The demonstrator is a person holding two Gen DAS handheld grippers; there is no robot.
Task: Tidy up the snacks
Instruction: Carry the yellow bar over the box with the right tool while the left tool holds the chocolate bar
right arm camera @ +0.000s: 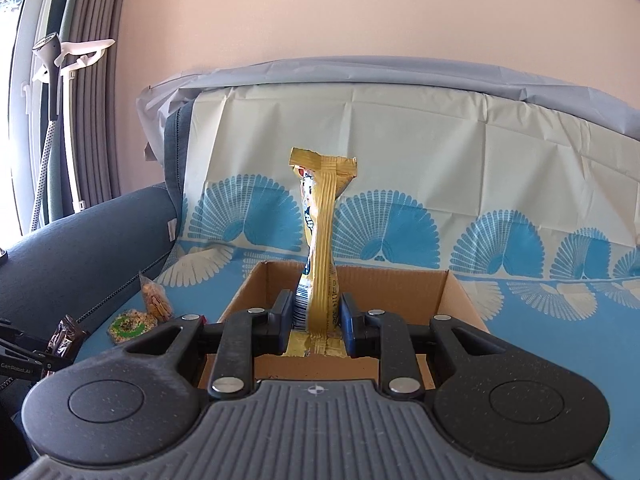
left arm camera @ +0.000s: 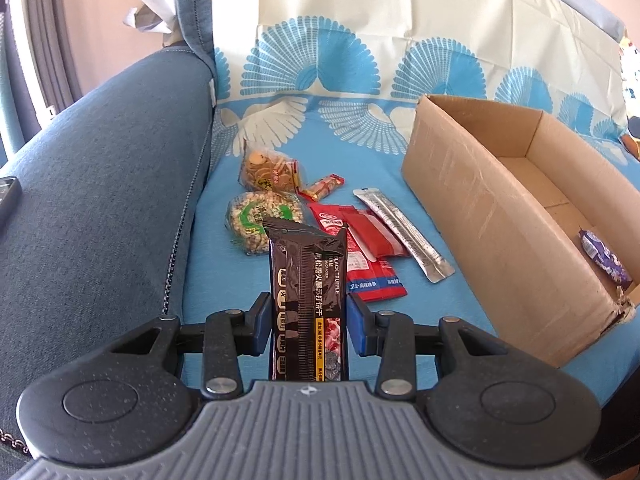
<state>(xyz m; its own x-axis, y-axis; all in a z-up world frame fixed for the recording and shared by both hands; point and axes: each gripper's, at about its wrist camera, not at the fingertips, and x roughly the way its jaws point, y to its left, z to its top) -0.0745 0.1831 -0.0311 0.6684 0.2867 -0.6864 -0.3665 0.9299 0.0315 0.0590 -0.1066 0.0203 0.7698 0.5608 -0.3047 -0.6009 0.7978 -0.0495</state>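
Left wrist view. Left tool (left arm camera: pixel 308 326): pinching a black pack (left arm camera: pixel 307 304), held upright above the blue sofa cover (left arm camera: pixel 420 320). Beyond it on the cover: cracker bag (left arm camera: pixel 269 171), nut bag (left arm camera: pixel 256 222), small orange stick (left arm camera: pixel 323 187), red packs (left arm camera: pixel 366 252), silver sachet (left arm camera: pixel 404 234). To the right, an open box (left arm camera: pixel 492 216); a purple pack (left arm camera: pixel 604 256) lies inside at its near end, seen only in this view. Sofa arm (left arm camera: pixel 100 200) at left.

Right wrist view. Right tool (right arm camera: pixel 316 318): pinching a yellow pack (right arm camera: pixel 322 248), upright over the box (right arm camera: pixel 456 292). The box floor is hidden here. At left, cracker bag (right arm camera: pixel 155 300), nut bag (right arm camera: pixel 130 326), and the black pack (right arm camera: pixel 64 342) in the left tool (right arm camera: pixel 24 356). Curtain (right arm camera: pixel 92 80) appears only here.
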